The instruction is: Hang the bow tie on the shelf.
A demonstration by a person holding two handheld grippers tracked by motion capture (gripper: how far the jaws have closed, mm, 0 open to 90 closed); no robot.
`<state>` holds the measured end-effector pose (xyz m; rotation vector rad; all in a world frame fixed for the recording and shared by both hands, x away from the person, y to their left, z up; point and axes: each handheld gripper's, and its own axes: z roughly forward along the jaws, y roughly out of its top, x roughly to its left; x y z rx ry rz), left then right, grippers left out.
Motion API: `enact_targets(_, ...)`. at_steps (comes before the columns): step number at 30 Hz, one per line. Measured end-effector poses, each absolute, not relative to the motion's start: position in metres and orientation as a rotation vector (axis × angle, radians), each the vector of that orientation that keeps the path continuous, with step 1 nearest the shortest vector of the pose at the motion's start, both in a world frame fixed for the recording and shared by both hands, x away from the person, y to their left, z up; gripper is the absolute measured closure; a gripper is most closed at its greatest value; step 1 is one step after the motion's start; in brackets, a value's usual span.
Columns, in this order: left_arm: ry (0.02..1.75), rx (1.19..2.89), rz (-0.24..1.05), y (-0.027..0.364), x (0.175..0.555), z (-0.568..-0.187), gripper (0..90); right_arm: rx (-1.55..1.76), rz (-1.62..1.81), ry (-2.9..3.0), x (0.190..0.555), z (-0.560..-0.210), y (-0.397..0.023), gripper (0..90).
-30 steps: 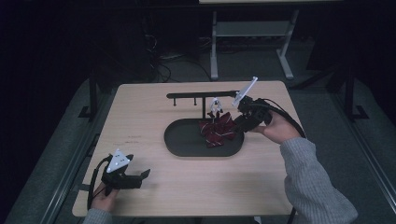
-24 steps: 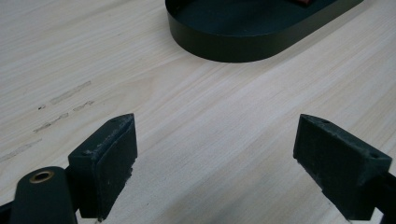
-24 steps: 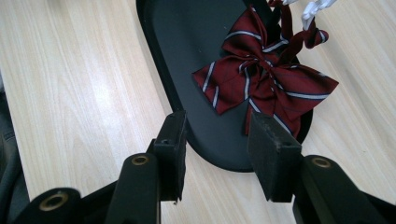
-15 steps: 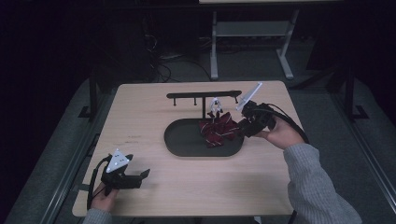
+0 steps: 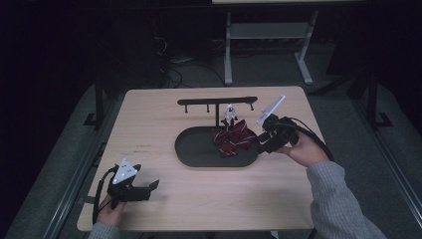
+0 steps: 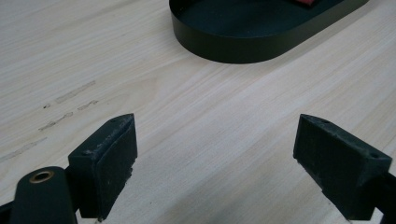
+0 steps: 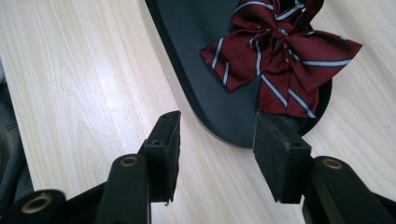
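The right gripper [image 7: 215,154] has its jaws partly open and empty, the striped bow [image 7: 280,60] lying just ahead of them in the black tray [image 7: 196,79], likely for picking. The left gripper [image 6: 215,172] rests wide open and empty above bare tabletop [image 6: 93,56].

The high view looks forward and down on the whole table [image 5: 149,124]. Both gripper views sit close above the wood, sharing the black tray [image 6: 243,44] from its near-left and right ends.

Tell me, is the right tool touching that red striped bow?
Apart. The right gripper view shows the right tool open over the tray's rim, with black tray between its pads and the bow.
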<state>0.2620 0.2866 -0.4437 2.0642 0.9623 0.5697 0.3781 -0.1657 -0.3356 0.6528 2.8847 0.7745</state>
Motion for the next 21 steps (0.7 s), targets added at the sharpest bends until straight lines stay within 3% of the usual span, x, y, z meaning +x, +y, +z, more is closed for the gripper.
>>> enact_targets(21,0.974,2.050,0.564,0.287,0.261,-0.444,13.3,0.704,0.813,2.873,0.359,-0.357,-0.182,49.4)
